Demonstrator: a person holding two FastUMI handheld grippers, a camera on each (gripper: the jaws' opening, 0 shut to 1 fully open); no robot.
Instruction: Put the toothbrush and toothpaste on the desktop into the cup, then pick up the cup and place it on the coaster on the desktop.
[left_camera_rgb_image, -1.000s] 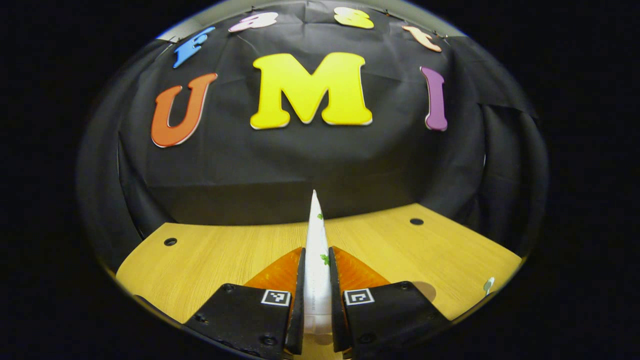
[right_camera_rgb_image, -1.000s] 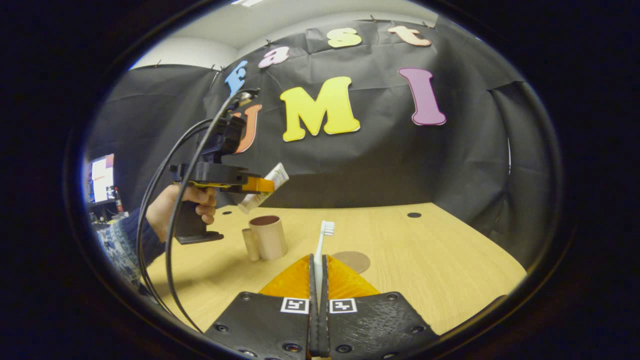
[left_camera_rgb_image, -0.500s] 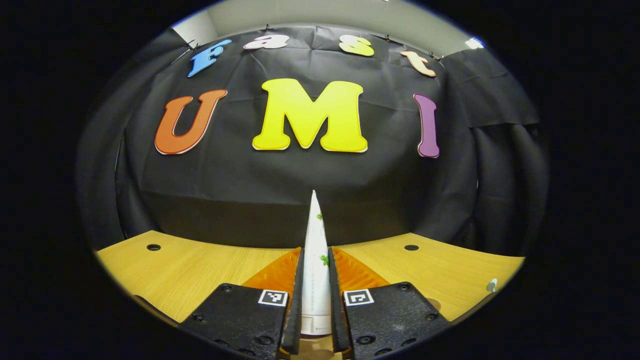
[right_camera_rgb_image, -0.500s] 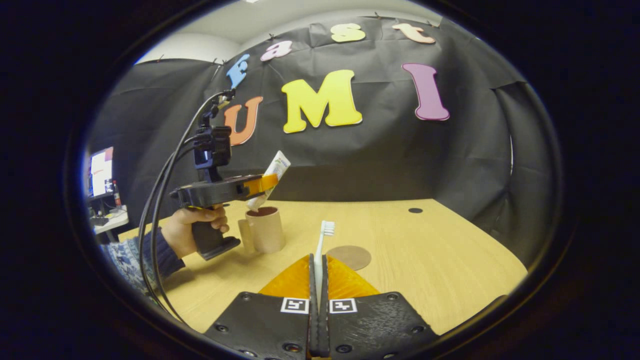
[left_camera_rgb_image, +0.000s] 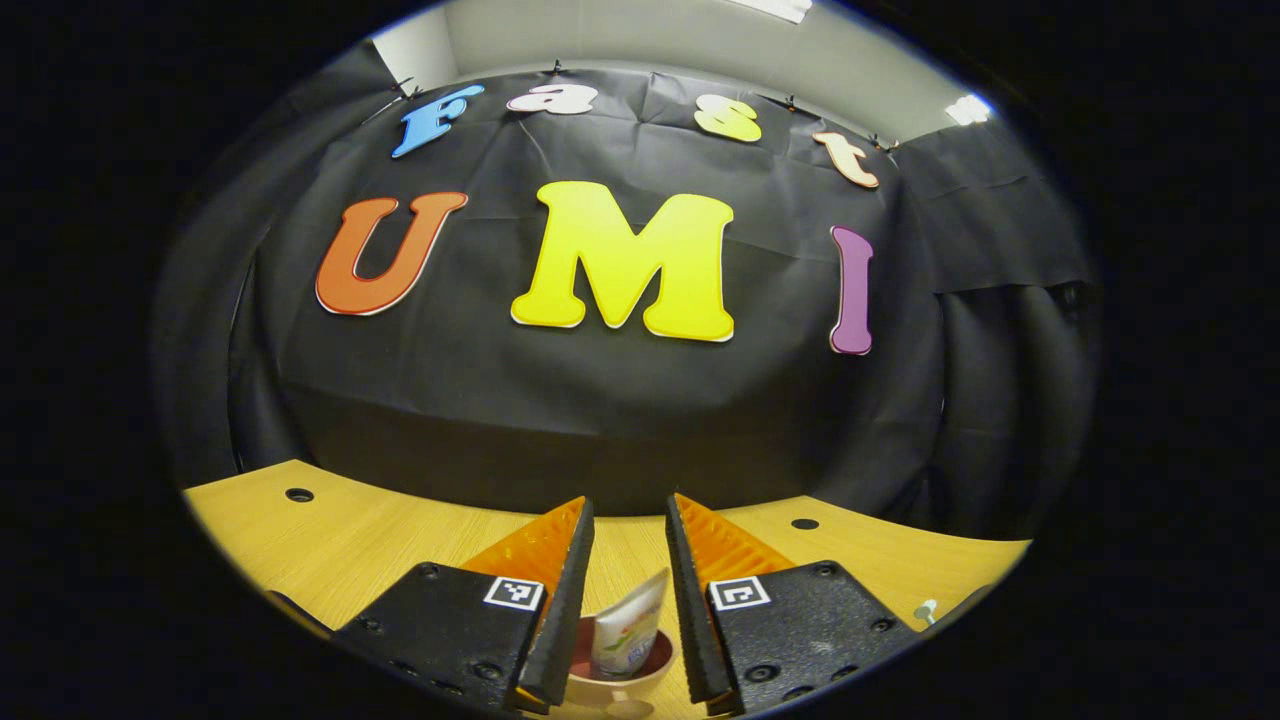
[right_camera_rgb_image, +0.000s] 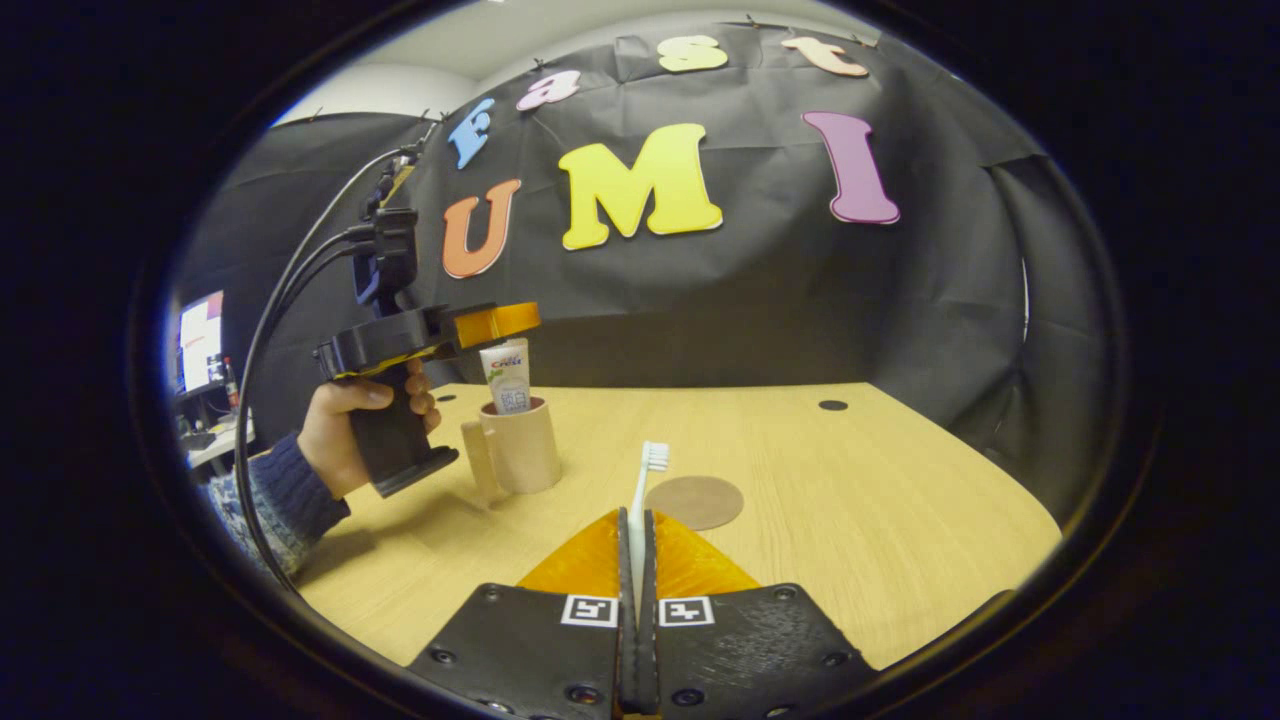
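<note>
Upright now, the white toothpaste (right_camera_rgb_image: 508, 373) stands in the beige cup (right_camera_rgb_image: 520, 455); its red lettering is perhaps a brand, unreadable.
Left gripper (left_camera_rgb_image: 630, 535) fingers apart above it; right gripper (right_camera_rgb_image: 636, 530) fingers clamped on the white toothbrush (right_camera_rgb_image: 645, 490).

so the right gripper (right_camera_rgb_image: 636, 535) is clamped on the toothbrush (right_camera_rgb_image: 644, 490), bristles up. Further off, the toothpaste (right_camera_rgb_image: 508, 374) stands in the cup (right_camera_rgb_image: 522, 456), with the coaster (right_camera_rgb_image: 694, 502) nearby.

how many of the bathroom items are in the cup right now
1. The toothpaste stands in the cup, under the open left hand-held gripper. The toothbrush is outside it, clamped in the right hand-held gripper. The cup's bottom is hidden.
</note>
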